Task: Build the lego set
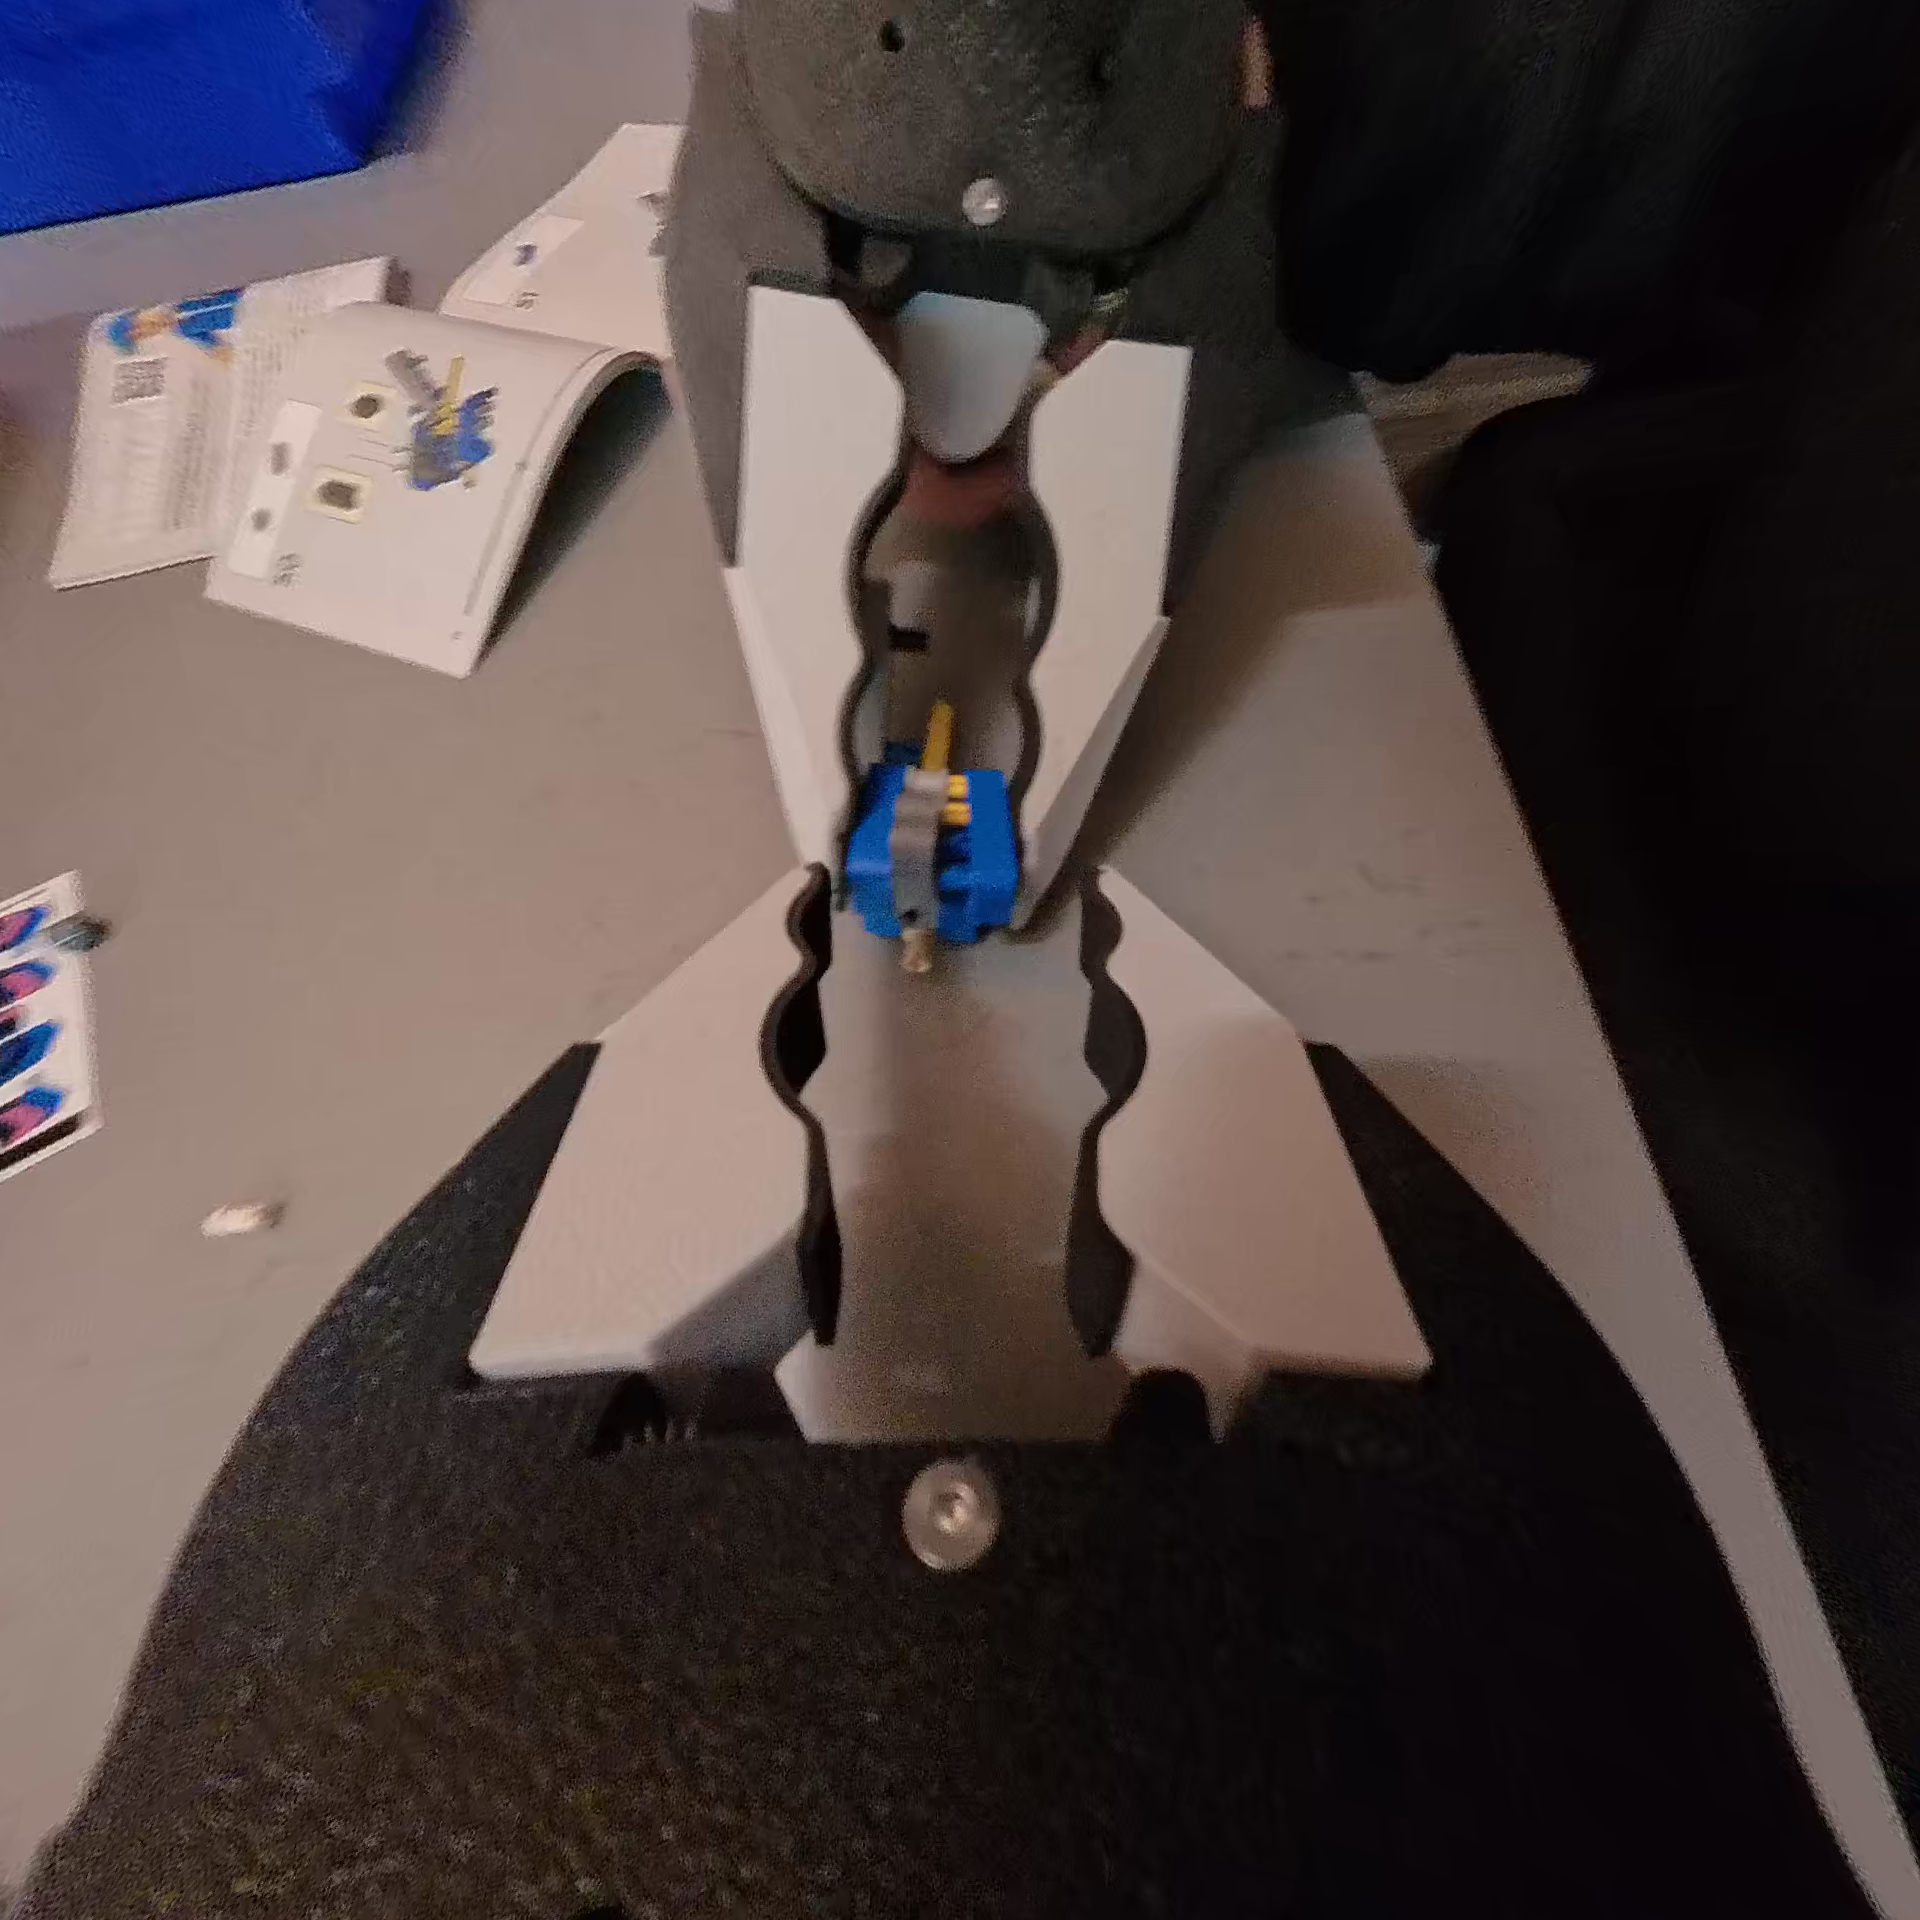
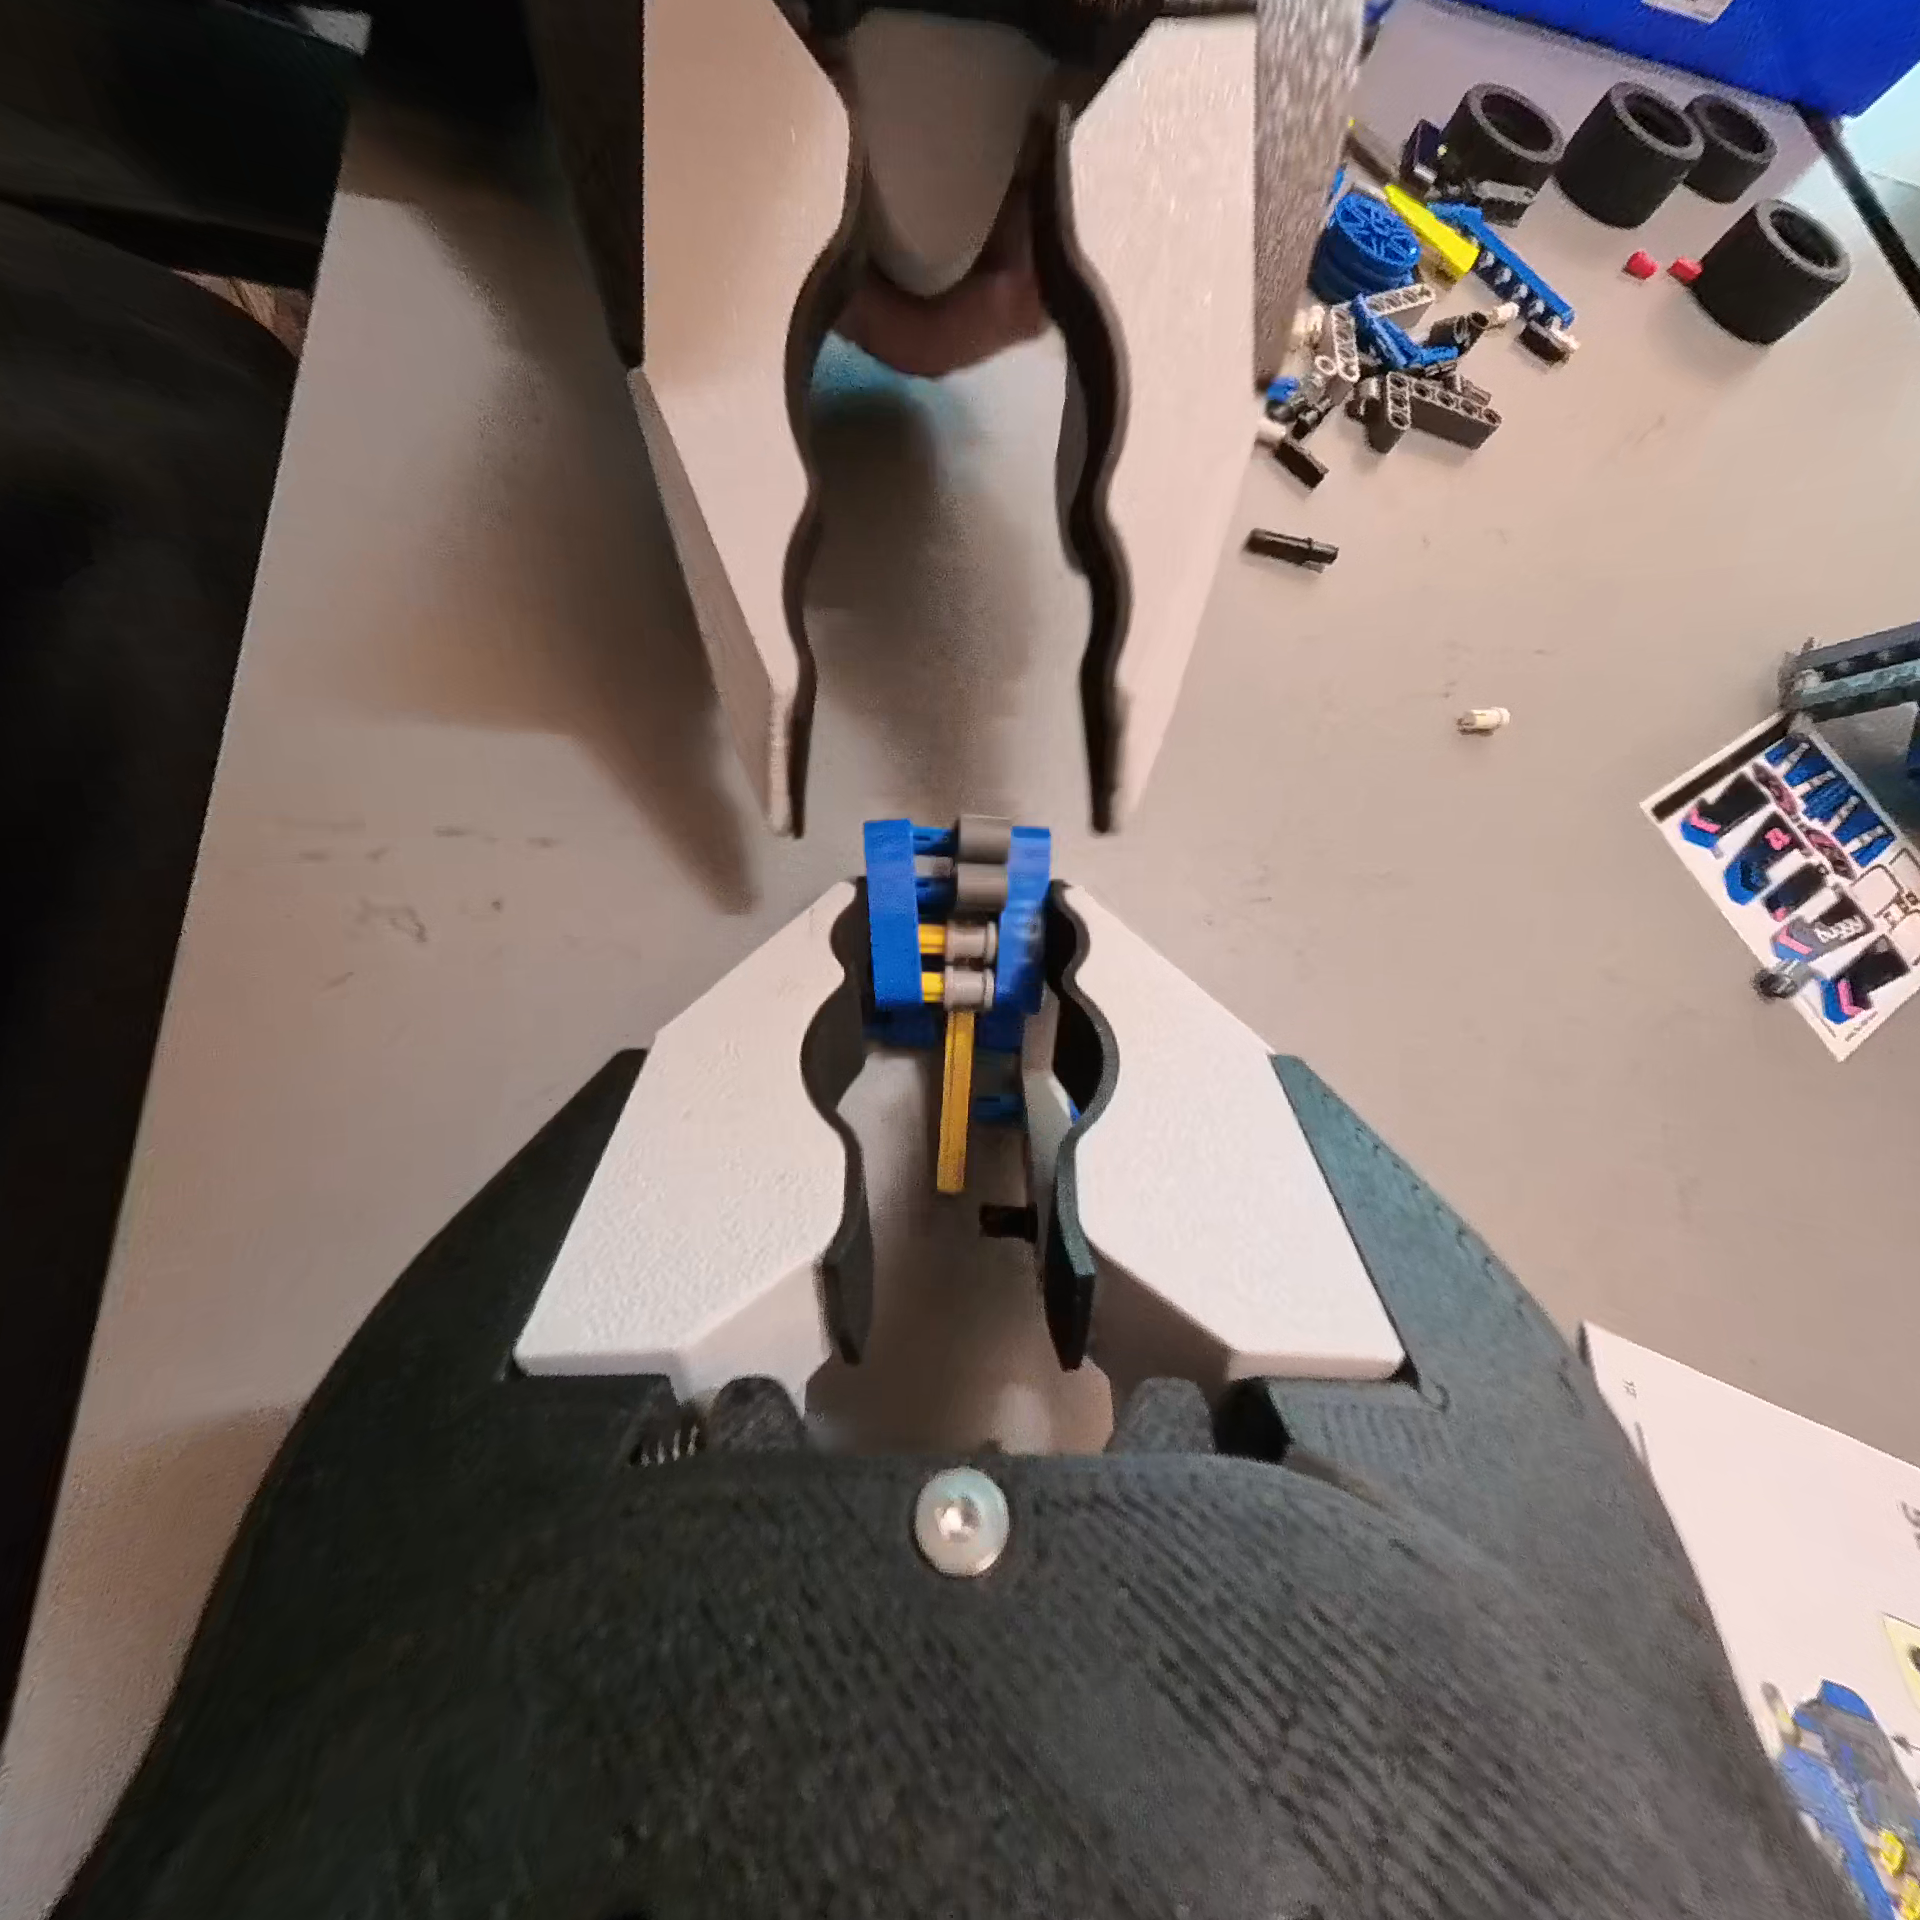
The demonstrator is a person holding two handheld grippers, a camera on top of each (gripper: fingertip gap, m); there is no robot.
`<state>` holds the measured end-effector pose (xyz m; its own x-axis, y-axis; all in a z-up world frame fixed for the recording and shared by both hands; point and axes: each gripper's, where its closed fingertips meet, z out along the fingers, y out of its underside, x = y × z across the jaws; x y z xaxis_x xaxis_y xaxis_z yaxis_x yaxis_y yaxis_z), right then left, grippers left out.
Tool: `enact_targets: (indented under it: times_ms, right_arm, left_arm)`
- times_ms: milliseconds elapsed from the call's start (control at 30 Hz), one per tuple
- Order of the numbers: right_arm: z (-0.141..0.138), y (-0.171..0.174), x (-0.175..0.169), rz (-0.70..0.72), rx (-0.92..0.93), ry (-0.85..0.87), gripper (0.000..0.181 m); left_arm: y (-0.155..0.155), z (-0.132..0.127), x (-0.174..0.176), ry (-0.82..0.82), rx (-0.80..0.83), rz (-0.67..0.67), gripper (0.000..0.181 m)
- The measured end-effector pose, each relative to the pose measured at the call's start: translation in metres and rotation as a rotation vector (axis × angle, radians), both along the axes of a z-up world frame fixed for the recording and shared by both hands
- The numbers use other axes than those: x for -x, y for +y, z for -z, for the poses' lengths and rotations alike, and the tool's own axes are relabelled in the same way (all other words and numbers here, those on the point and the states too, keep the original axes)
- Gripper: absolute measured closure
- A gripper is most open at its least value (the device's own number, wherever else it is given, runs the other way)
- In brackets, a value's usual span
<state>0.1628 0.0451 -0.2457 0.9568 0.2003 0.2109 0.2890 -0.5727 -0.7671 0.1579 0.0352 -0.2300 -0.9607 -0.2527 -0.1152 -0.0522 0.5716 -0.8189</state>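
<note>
Item: blue lego assembly (image 2: 956,930), with grey connectors and a yellow axle, above the bench (image 2: 1403,935). My right gripper (image 2: 951,914) has its fingers clamped on it. My left gripper (image 1: 956,904) faces it, fingers spread, tips apparently just short of it. Loose parts pile (image 2: 1403,343), sticker sheet (image 2: 1797,883), instruction booklet (image 1: 405,499) alongside.

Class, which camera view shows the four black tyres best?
The right wrist view: the four black tyres stand near the loose brick pile. The left wrist view shows none, only the instruction booklet.
</note>
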Motion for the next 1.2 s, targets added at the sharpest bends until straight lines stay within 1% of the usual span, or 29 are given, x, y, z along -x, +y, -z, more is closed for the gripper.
enact_targets:
  times_ms: [33,133,200,267,367,400,433,467,600,667,767,900,933,967,1000,1067,1167,1200]
  right_arm:
    - [0.000,-0.001,0.000,0.000,-0.001,-0.001,0.150]
    - [0.000,-0.001,0.001,-0.009,-0.001,0.000,0.150]
    - [0.000,-0.001,0.001,-0.007,0.004,0.018,0.150]
    - [0.000,-0.001,0.000,-0.006,0.006,0.027,0.150]
    - [0.000,-0.001,0.000,-0.002,0.005,0.016,0.148]
    - [-0.001,-0.001,-0.001,0.005,-0.004,0.005,0.150]
    - [-0.002,-0.002,-0.002,0.003,-0.014,-0.005,0.149]
    - [-0.004,-0.003,-0.002,0.004,-0.028,-0.009,0.139]
    - [-0.006,-0.004,0.001,-0.016,-0.036,-0.022,0.149]
    - [-0.005,-0.005,0.002,-0.026,-0.014,-0.022,0.151]
    - [-0.004,-0.004,0.003,-0.032,0.030,-0.080,0.151]
    - [-0.004,-0.005,0.002,-0.014,0.048,-0.114,0.152]
    - [-0.004,-0.006,0.002,-0.014,0.043,-0.110,0.151]
    - [-0.006,-0.006,0.003,-0.010,0.034,-0.116,0.157]
    - [-0.006,-0.007,0.003,-0.007,0.042,-0.123,0.157]
    - [-0.004,-0.007,0.003,0.005,0.068,-0.107,0.156]
    - [-0.004,-0.005,-0.001,0.002,0.045,-0.101,0.156]
    - [-0.004,-0.005,0.000,0.002,0.036,-0.074,0.156]
  left_arm:
    - [0.003,-0.001,-0.003,-0.018,-0.002,-0.027,0.133]
    - [0.005,0.002,-0.001,0.020,0.008,-0.033,0.138]
    - [0.003,0.007,-0.001,0.016,-0.018,-0.018,0.139]
    - [-0.002,0.005,0.000,-0.007,-0.012,-0.001,0.142]
    - [-0.005,0.008,-0.002,-0.023,-0.035,0.004,0.146]
    - [-0.005,0.008,-0.004,-0.037,-0.033,0.005,0.148]
    - [-0.005,0.007,-0.004,-0.046,-0.027,0.010,0.149]
    - [-0.005,0.006,-0.004,-0.042,-0.022,0.013,0.152]
    - [-0.005,0.006,-0.004,-0.079,-0.036,0.026,0.153]
    - [-0.005,0.006,-0.005,-0.115,-0.055,0.027,0.153]
    - [-0.004,0.006,-0.004,-0.186,-0.103,0.052,0.153]
    - [-0.005,0.005,-0.004,-0.190,-0.152,0.059,0.154]
    - [-0.006,0.004,-0.004,-0.189,-0.146,0.056,0.154]
    - [-0.007,0.001,-0.003,-0.173,-0.118,0.050,0.156]
    - [-0.009,0.000,-0.003,-0.149,-0.086,0.044,0.162]
    - [-0.008,0.002,-0.003,-0.122,-0.082,0.047,0.161]
    - [-0.006,0.003,-0.006,-0.163,-0.093,0.059,0.160]
    - [-0.006,0.004,-0.005,-0.132,-0.073,0.060,0.160]
